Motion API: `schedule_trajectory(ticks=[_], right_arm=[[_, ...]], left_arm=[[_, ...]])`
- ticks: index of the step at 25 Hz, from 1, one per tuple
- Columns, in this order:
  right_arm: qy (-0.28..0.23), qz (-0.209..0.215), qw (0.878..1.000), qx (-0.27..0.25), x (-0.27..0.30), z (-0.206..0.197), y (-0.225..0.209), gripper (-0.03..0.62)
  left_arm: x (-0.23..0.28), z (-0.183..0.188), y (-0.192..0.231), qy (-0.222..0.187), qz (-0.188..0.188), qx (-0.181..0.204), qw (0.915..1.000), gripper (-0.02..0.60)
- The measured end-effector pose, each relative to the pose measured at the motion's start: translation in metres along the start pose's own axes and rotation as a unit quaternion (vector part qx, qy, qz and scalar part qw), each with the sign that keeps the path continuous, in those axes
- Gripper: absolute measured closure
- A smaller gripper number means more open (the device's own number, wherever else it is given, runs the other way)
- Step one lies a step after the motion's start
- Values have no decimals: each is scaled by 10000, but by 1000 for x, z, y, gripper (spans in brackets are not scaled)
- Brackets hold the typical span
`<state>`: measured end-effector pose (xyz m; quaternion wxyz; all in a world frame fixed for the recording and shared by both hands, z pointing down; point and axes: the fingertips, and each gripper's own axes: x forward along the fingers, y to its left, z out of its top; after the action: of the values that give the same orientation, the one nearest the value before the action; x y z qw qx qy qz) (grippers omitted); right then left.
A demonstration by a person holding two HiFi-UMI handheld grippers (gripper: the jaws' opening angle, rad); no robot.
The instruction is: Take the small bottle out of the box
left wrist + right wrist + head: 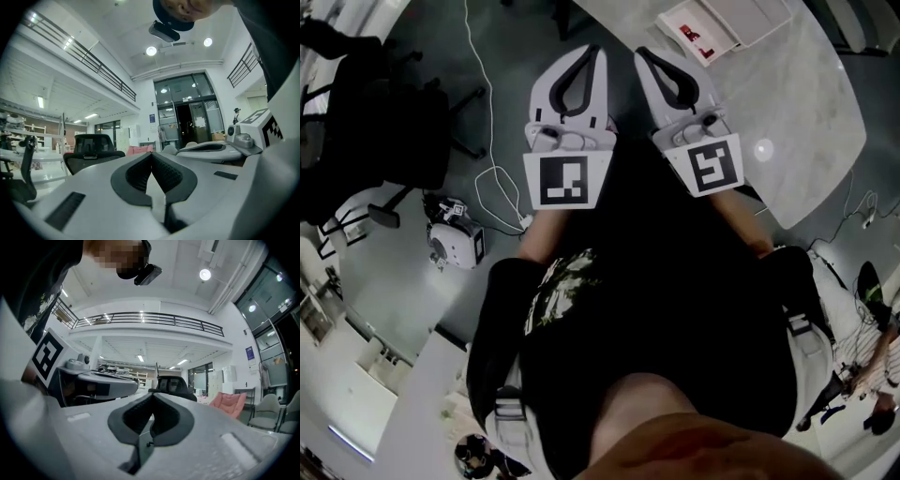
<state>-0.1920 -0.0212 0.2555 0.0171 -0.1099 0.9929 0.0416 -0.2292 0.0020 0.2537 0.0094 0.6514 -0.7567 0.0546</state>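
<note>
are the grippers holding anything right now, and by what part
Nothing is held: the left gripper and right gripper are both shut, jaws together with nothing between them.

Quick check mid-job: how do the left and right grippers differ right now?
The left gripper hangs over grey floor; the right gripper overlaps the white table edge. The left gripper's marker cube sits square to the head view; the right gripper's marker cube is tilted. Both have their jaws together with nothing between them, tips leaning toward each other.

Upper right of the head view: the white box (pixel 724 21) is cut off by the top edge, its red print too small to read
</note>
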Motion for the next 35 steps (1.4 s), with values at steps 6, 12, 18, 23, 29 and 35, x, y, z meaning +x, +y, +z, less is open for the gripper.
schedule_trajectory(ticks=[6,12,18,23,29,35], right_arm=[[211,-626,9978,-56,4,-7,-10,599],[658,-1406,9876,-243,-21,-18,-47,599],[932,-1758,9797,-226,-42,-38,-66,599],[1024,-1994,9745,12,-54,-62,-95,597],[1180,-2197,9682,180,-66,-88,-127,597],[1738,-2391,9537,550,-86,-134,-173,597]], left_arm=[[27,-11,2,-42,-844,-211,9962,568],[58,-26,-28,144,-1865,-365,9817,568],[83,-28,-63,162,-2485,-471,9674,568],[105,-51,-84,600,-2757,-276,9590,568],[135,-69,-116,970,-3245,-72,9409,568],[176,-87,-149,1269,-3651,186,9221,568]])
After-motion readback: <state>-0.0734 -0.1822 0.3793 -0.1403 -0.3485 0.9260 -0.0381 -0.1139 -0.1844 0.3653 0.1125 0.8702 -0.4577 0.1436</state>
